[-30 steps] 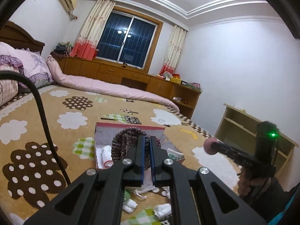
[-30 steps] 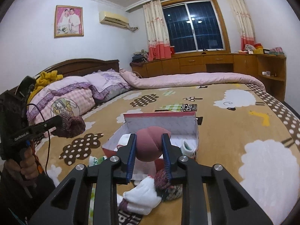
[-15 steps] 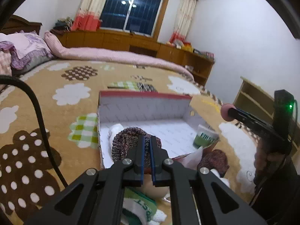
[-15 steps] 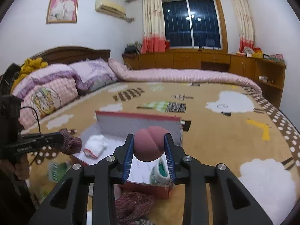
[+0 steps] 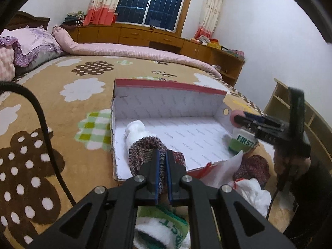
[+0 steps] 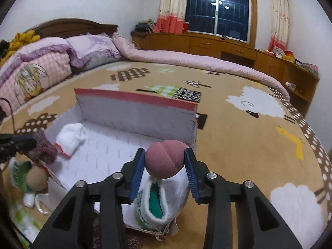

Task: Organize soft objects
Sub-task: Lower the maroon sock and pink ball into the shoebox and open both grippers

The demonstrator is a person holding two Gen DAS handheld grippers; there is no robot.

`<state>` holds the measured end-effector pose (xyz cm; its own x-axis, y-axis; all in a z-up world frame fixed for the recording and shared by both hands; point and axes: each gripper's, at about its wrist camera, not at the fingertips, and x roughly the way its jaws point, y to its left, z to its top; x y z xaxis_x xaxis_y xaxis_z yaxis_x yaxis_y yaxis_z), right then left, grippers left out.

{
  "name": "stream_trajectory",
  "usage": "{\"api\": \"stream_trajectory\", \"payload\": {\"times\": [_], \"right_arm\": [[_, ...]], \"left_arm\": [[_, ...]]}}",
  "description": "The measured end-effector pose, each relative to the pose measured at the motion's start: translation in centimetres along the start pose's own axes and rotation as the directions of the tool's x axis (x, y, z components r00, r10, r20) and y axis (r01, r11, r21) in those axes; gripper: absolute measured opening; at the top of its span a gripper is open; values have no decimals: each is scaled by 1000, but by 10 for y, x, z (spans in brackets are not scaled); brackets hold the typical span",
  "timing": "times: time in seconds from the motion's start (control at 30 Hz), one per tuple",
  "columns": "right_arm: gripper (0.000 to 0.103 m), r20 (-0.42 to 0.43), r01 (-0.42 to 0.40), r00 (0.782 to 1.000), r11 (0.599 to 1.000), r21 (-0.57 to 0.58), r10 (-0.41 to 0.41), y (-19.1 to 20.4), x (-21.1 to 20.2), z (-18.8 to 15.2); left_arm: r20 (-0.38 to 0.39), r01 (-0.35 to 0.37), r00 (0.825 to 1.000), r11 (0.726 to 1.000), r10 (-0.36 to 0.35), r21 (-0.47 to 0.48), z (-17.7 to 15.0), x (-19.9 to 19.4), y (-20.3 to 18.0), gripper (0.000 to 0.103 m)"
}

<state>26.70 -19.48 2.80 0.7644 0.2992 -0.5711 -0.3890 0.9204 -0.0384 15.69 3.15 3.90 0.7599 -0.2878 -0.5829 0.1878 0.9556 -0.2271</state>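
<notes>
R claw (image 6: 164,166) has just been opening round the squashy pink ball (image 6: 165,159) above the box (image 6: 134,101) w/ pads barely touching; L claw (image 5: 162,157) pinches the limp knit sock (image 5: 145,147) at box's near edge.

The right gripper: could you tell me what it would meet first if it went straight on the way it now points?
Most likely the white floor of the open box, just short of its far wall. The right gripper carries a pink rolled sock, which would land there first; depth is uncertain.
</notes>
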Motion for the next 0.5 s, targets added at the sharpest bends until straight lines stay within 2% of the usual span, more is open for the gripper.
{"api": "stream_trajectory", "payload": {"times": [0.03, 0.07, 0.1, 0.13, 0.17, 0.2, 0.33, 0.5], "right_arm": [[43, 1, 14, 1000, 1000, 9, -14, -1, 0, -1], [46, 2, 24, 1000, 1000, 17, -24, -1, 0, -1], [49, 3, 31, 1000, 999, 21, -31, -1, -2, -1], [57, 12, 36, 999, 999, 22, -36, 0, -4, -1], [64, 20, 38, 999, 999, 22, -38, 1, -7, -2], [66, 33, 37, 999, 999, 21, -38, 2, -11, -2], [66, 45, 29, 999, 999, 15, -30, 9, -17, -2], [66, 41, 23, 999, 1000, 17, -24, 12, -18, -6]], "left_arm": [[8, 2, 1000, 1000, -2, 1, 0, -2, -1, 12], [13, 3, 1000, 1000, -3, -3, 0, -3, 0, 28], [25, -4, 1000, 1000, 4, -16, 1, -4, 1, 52], [32, -9, 999, 1000, 10, -23, 1, -6, 2, 57], [52, -29, 998, 999, 31, -37, 2, -10, 3, 58], [76, -38, 996, 998, 42, -48, 3, -14, 4, 59], [180, 12, 984, 999, -3, -53, 10, -37, 5, 59], [179, 0, 984, 1000, 3, -17, 10, -39, 0, 59]]}}
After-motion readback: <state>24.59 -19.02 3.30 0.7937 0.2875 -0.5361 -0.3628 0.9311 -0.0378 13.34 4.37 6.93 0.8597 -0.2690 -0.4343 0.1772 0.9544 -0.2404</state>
